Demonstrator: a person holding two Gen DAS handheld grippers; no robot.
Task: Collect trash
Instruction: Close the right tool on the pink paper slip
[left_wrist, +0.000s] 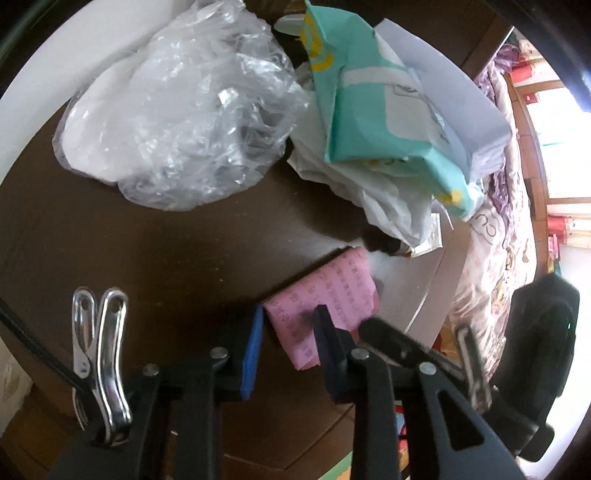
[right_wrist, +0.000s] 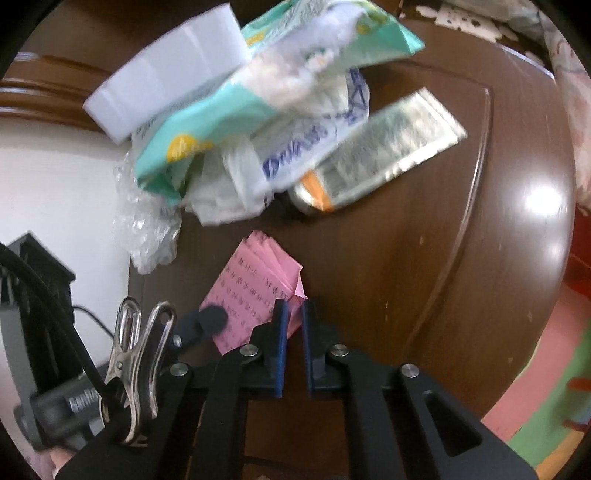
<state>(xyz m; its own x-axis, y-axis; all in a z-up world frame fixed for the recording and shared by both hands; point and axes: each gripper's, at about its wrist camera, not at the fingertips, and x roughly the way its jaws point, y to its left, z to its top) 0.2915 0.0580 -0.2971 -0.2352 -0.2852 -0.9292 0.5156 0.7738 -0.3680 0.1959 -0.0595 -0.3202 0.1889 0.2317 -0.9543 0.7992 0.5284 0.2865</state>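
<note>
A folded pink paper slip (left_wrist: 343, 288) (right_wrist: 251, 284) with printed text lies flat on the dark brown table (left_wrist: 147, 258), and both grippers point down at it. My left gripper (left_wrist: 288, 325) stands open. The slip's near end lies between its blue pads, and one pad is over the paper. My right gripper (right_wrist: 293, 321) has its pads almost together, pinching the slip's right corner. One black finger of the left gripper (right_wrist: 208, 319) rests on the slip's left edge. Beyond the slip lies a trash pile: a crumpled clear bag (left_wrist: 177, 122), a teal package (left_wrist: 376, 110) and a white plastic bag (left_wrist: 388, 199).
A silver foil packet (right_wrist: 388, 155) and a white block (right_wrist: 170, 77) lie in the same pile. The table's rounded edge (right_wrist: 517, 295) runs along the right, with a colourful floor mat (right_wrist: 546, 406) below it. A patterned bedcover (left_wrist: 495, 229) lies beyond the table.
</note>
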